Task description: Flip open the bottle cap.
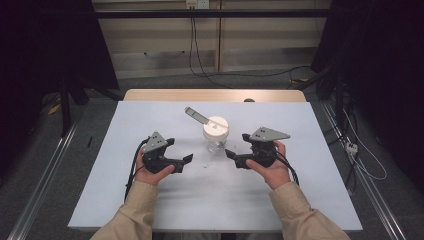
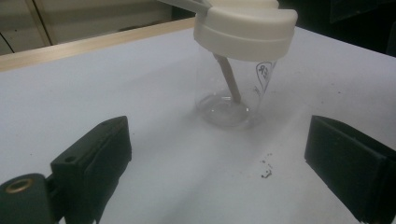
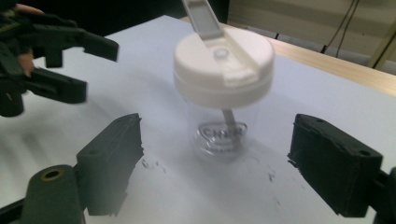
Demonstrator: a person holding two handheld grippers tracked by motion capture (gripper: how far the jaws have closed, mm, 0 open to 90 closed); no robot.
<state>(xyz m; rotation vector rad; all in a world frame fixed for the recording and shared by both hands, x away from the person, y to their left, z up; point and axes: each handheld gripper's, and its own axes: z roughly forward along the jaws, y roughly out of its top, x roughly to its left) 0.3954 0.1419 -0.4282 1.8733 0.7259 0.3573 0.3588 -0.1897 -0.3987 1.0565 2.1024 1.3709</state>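
left gripper (image 1: 186, 161) is sitting wide open, gripping nothing, just left of the clear cup (image 1: 215, 142) mid-table. right gripper (image 1: 229, 155) is gaping empty too. i'd be squeezing the cup's body below the white lid (image 1: 216, 126). the right gripper view is showing lettering on the cup.

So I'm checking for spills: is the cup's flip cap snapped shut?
No, the flip cap stands raised off the white lid, leaving the spout hole uncovered.
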